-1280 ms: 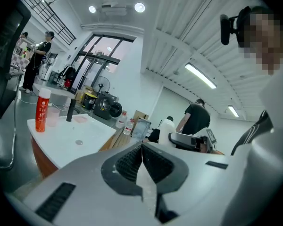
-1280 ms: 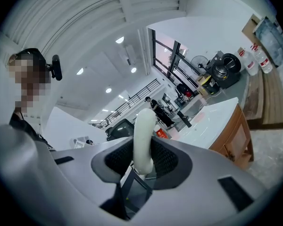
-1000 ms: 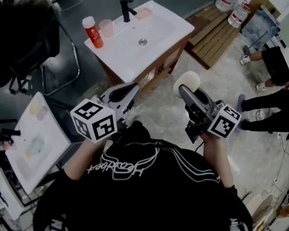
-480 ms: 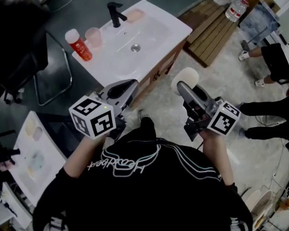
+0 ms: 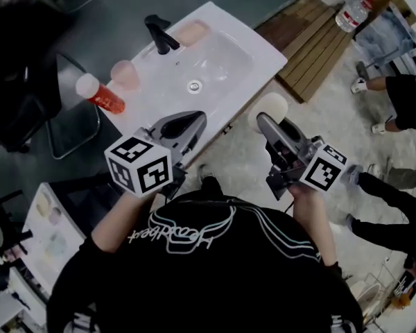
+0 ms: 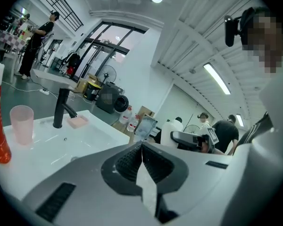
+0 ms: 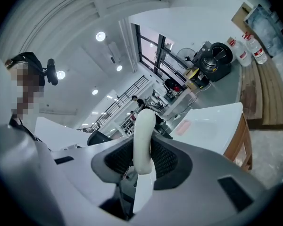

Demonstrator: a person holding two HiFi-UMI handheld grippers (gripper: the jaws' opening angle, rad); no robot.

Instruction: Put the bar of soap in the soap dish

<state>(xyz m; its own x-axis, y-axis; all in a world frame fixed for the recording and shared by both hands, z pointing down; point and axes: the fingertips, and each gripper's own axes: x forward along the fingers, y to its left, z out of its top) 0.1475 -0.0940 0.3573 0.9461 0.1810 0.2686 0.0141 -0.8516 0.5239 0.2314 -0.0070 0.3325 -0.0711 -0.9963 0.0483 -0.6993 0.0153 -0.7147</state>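
Note:
A white oval bar of soap (image 5: 272,109) sticks up between the jaws of my right gripper (image 5: 265,123), which is shut on it; in the right gripper view the soap (image 7: 142,134) stands edge-on between the pads. My left gripper (image 5: 193,122) is shut with nothing in it, its tips just over the front edge of the white sink (image 5: 260,66). The pink soap dish (image 5: 192,32) sits at the sink's back edge beside the black tap (image 5: 158,35). It also appears far ahead as the soap dish (image 6: 78,122) and the soap dish (image 7: 184,126).
A pink cup (image 5: 125,73) and a red bottle (image 5: 97,94) stand on the sink's left end. A black chair (image 5: 28,96) is at the left. A wooden pallet (image 5: 319,47) with water bottles (image 5: 347,5) and a person's legs (image 5: 395,89) are at the right.
Both grippers have come closer to the sink's front edge, with the soap still in the right one. The sink now lies nearer and more to the right in the head view.

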